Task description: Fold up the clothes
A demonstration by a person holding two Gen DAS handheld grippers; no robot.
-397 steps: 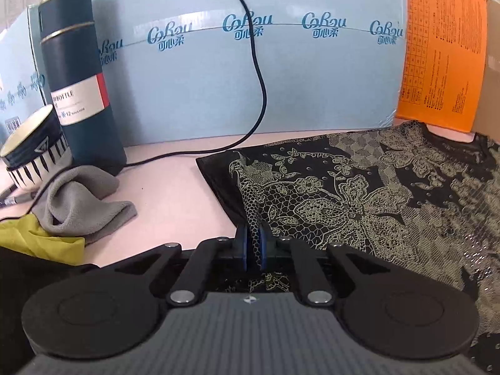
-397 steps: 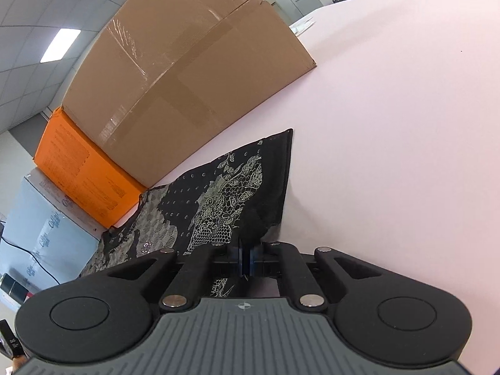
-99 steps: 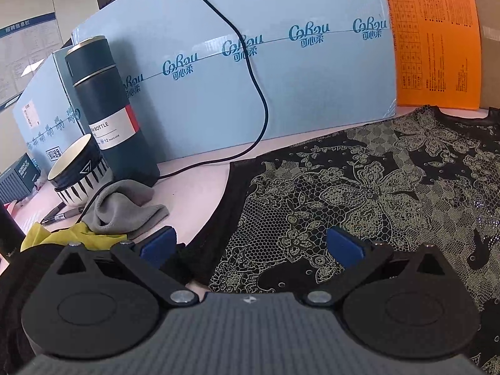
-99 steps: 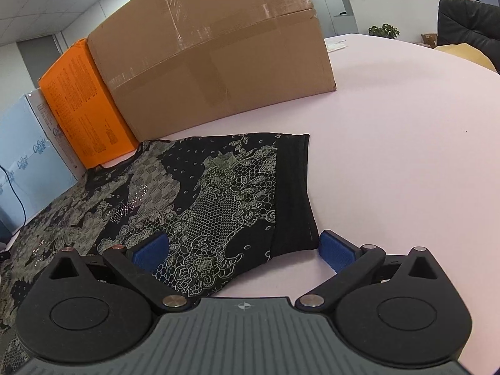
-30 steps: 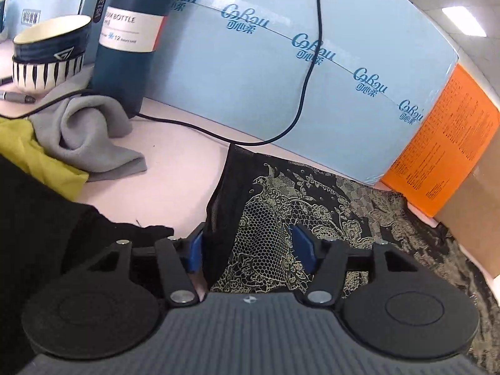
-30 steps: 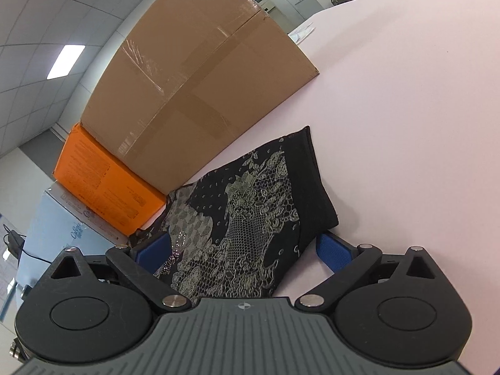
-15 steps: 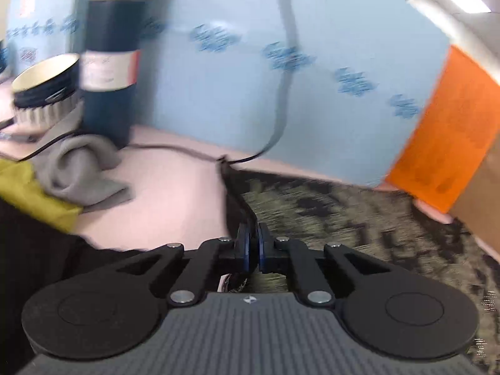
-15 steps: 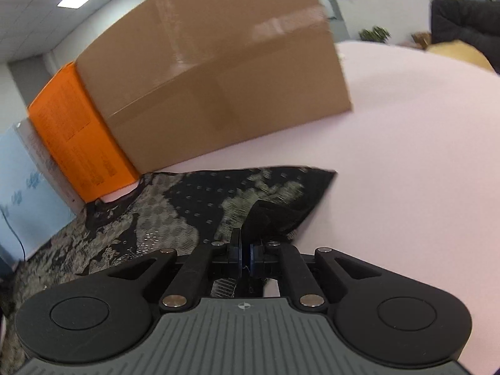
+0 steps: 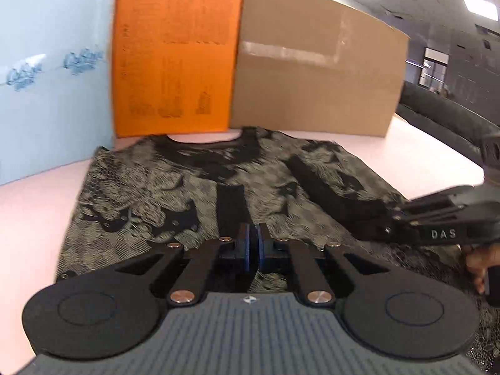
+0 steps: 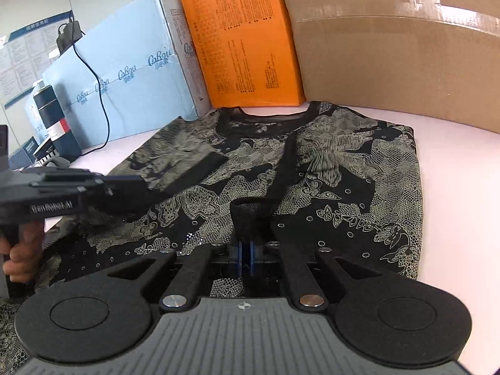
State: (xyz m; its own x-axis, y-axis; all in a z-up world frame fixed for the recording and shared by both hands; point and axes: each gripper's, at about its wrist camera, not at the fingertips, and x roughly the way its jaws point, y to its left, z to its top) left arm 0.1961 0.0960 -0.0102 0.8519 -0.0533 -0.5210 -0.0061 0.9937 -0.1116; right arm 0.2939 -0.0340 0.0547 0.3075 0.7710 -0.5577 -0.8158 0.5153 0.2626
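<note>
Both sleeves, spread flat a second ago, are now drawn inward over the patterned top (image 10: pixel 337 168) on the pink desk (image 10: pixel 453 187), the left claw (image 9: pixel 253 243) and right claw (image 10: pixel 245 250) each clamped together on a black cuff

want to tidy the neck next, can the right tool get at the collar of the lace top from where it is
Probably not right away. The right tool is shut on a sleeve cuff it would have to drop first. Otherwise the way looks free: the collar lies bare ahead, and the left tool sits off to the side.
</note>
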